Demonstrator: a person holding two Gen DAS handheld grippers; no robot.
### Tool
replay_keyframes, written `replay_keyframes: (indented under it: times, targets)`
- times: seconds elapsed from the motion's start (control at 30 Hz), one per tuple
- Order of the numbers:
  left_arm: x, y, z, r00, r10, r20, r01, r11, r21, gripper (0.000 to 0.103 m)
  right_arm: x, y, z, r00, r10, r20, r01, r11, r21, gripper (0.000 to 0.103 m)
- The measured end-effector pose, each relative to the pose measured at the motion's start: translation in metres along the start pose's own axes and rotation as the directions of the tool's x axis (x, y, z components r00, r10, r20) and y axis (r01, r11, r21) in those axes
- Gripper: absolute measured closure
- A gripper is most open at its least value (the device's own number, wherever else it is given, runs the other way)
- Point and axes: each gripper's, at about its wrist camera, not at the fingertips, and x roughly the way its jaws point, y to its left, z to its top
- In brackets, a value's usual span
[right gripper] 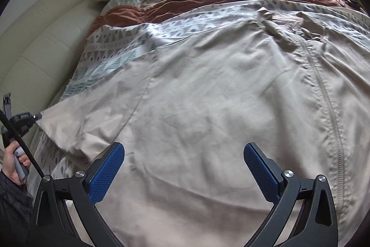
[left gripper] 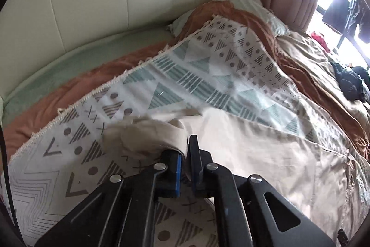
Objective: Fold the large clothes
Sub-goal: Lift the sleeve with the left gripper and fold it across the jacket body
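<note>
Left gripper (left gripper: 186, 149) jaws clamped together, tilted downward; right gripper (right gripper: 183, 168) jaws spread wide, likewise tilted.

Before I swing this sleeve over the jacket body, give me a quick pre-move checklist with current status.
1. Left gripper shut on the sleeve: ok, beige cuff pinched between the pads.
2. Right gripper open: ok, nothing between its jaws.
3. Beige jacket spread flat on the patterned blanket: ok, light wrinkles only.
4. Zipper closed: cannot tell at the bunched collar end.
5. Jacket's far sleeve laid out: cannot tell, out of view.
6. Dark clothes away from the fold zone: ok.
</note>
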Motion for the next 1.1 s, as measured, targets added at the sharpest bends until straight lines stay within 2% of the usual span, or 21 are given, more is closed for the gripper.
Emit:
replay_keyframes:
  times: [0.1,0.23,0.43,0.53,0.63,0.7,0.83,0.93,1.1]
  targets:
    - [-0.034,-0.023,0.018,0.998,-0.043,0.047,0.041,0.998,0.047,0.096,0.006,0.019,0.000,1.000,0.024,0.002,-0.024,0.999,-0.037,0.000]
    - [-0.077,-0.056,0.034,0.990,-0.105,0.094,0.094,0.989,0.112,0.096,0.023,0.031,-0.001,0.995,0.091,-0.033,-0.091,0.995,-0.028,0.000]
    - [-0.121,-0.102,0.044,0.979,-0.167,0.116,0.141,0.969,0.203,0.097,0.059,0.048,-0.003,0.988,0.117,-0.103,-0.120,0.992,-0.028,0.000]
    - [-0.140,-0.122,0.045,0.973,-0.198,0.121,0.165,0.956,0.242,0.097,0.079,0.054,-0.010,0.983,0.097,-0.155,-0.105,0.994,-0.043,0.005]
    - [-0.160,-0.142,0.043,0.961,-0.246,0.126,0.206,0.941,0.269,0.097,0.089,0.070,-0.012,0.986,0.019,-0.167,-0.041,0.991,-0.128,0.005]
    - [-0.174,-0.153,0.039,0.949,-0.288,0.129,0.245,0.929,0.277,0.097,0.090,0.075,-0.012,0.984,0.027,-0.174,-0.052,0.989,-0.140,0.005]
    - [-0.194,-0.182,0.030,0.935,-0.337,0.113,0.289,0.905,0.311,0.097,0.080,0.077,-0.012,0.966,0.153,-0.208,-0.177,0.978,-0.107,0.005]
    - [-0.208,-0.205,0.021,0.923,-0.370,0.105,0.316,0.885,0.341,0.097,0.053,0.073,-0.006,0.972,0.154,-0.179,-0.174,0.979,-0.103,0.005]
    - [-0.226,-0.243,0.005,0.900,-0.431,0.074,0.375,0.847,0.377,0.097,-0.014,0.041,-0.002,0.983,0.153,-0.100,-0.159,0.986,-0.053,0.005]
